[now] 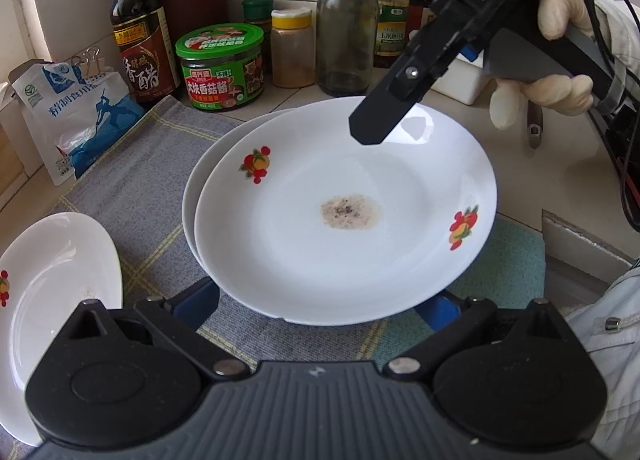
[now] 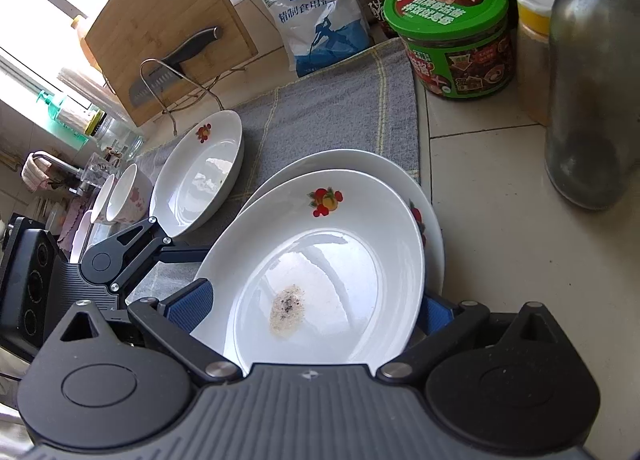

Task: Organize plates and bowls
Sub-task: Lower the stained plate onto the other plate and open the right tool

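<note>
A white plate with fruit motifs and a brown stain [image 1: 344,216] lies on top of a second white plate [image 1: 192,196] on a grey checked cloth [image 1: 132,196]. It fills the right wrist view too [image 2: 320,280], over the lower plate [image 2: 434,244]. My left gripper [image 1: 324,308] is open, its blue pads under the plate's near rim. My right gripper [image 2: 316,308] is open too, one black finger [image 1: 384,108] over the plate's far rim. A third plate [image 1: 52,292] lies at the left; it also shows in the right wrist view [image 2: 200,172]. Two small bowls [image 2: 120,196] stand beyond it.
Behind the plates stand a green-lidded jar [image 1: 222,68], a vinegar bottle [image 1: 140,32], a glass bottle [image 1: 346,32], a yellow-capped spice jar [image 1: 292,48] and a salt bag [image 1: 76,112]. A cutting board with a knife [image 2: 172,56] leans at the far left. Cables [image 1: 616,164] lie at the right.
</note>
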Available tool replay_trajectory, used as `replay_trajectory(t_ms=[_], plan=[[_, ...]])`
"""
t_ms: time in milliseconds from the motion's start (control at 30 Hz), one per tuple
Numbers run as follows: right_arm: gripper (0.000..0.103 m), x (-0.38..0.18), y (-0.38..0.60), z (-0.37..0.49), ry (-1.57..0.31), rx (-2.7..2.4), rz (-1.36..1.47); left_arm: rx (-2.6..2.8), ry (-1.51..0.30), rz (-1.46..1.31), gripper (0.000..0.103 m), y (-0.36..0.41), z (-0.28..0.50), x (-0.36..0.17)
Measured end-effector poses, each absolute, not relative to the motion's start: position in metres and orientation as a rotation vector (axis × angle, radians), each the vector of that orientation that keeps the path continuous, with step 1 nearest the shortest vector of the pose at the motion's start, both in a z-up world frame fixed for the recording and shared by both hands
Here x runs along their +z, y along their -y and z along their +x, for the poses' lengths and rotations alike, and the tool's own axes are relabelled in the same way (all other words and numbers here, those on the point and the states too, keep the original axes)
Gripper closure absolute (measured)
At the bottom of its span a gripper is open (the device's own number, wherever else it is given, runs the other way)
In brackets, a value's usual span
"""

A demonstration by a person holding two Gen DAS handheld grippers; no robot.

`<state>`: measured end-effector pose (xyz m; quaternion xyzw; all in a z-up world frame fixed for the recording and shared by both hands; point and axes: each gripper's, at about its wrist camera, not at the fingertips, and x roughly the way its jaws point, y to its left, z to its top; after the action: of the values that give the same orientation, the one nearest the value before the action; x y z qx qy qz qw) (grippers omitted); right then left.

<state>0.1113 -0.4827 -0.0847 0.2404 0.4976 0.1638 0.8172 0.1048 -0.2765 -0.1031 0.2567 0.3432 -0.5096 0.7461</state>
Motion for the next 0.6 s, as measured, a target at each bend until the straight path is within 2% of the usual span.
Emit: replay_trajectory(t_ms=[600], plan=[[0.000, -0.075, 0.478, 0.097, -1.035, 0.268, 0.499, -1.136, -0.705, 0.518, 0.002, 0.271, 0.102, -0.097]])
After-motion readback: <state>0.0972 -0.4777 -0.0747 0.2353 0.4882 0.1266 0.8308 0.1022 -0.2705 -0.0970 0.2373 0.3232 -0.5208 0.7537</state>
